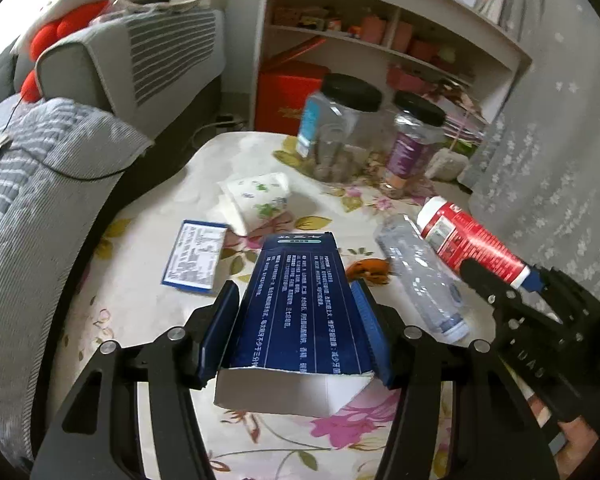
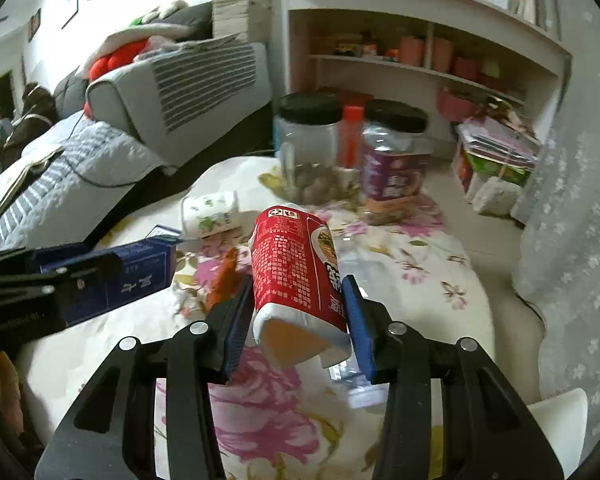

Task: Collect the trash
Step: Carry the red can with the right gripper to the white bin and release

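Blue carton point(image 1: 300, 300) clamped in left gripper point(image 1: 296, 328) above the flowered table point(image 1: 140, 320) | red cup point(image 2: 296, 272) clamped in right gripper point(image 2: 298, 320) | left lying: clear bottle point(image 1: 420, 280), paper cup point(image 1: 260, 196), leaflet point(image 1: 196, 258).

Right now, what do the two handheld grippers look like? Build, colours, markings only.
Both match: the left gripper and right gripper have matte black angular linkage arms with cut-out slots and silver round pivot pins. Each finger carries a blue ribbed pad. Seen side-on from the left wrist view, the right gripper's black body bears faint embossed lettering, too blurred to read. No cables or sleeves visible.
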`<action>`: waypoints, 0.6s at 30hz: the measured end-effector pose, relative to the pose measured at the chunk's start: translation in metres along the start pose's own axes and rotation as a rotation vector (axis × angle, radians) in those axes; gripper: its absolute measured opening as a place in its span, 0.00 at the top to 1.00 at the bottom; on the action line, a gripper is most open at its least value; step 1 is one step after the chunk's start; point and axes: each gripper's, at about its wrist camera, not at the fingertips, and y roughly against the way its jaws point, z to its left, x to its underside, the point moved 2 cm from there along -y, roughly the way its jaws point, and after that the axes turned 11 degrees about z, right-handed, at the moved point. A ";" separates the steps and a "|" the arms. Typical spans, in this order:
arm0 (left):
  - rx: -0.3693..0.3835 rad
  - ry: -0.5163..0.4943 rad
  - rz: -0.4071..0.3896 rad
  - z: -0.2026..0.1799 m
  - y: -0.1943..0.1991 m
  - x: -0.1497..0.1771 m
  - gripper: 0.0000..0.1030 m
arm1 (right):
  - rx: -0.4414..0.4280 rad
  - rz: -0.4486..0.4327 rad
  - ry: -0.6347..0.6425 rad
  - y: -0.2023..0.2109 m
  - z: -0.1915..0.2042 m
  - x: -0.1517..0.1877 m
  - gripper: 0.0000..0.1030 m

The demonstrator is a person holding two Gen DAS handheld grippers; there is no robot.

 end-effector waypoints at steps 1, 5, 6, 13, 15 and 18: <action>0.001 -0.011 -0.003 -0.006 0.000 0.001 0.44 | 0.005 -0.006 -0.008 0.003 -0.004 0.001 0.59; 0.009 -0.049 -0.012 -0.026 0.001 0.003 0.44 | 0.030 -0.031 -0.039 0.019 -0.025 0.006 0.59; 0.013 -0.060 -0.014 -0.032 0.001 0.004 0.44 | 0.038 -0.036 -0.044 0.023 -0.028 0.008 0.59; 0.039 -0.114 -0.016 -0.064 0.001 0.009 0.44 | 0.090 -0.060 -0.099 0.046 -0.063 0.021 0.59; 0.045 -0.132 -0.017 -0.074 0.001 0.011 0.44 | 0.112 -0.069 -0.116 0.055 -0.074 0.026 0.59; 0.052 -0.157 -0.017 -0.087 0.000 0.015 0.44 | 0.146 -0.076 -0.146 0.067 -0.093 0.035 0.59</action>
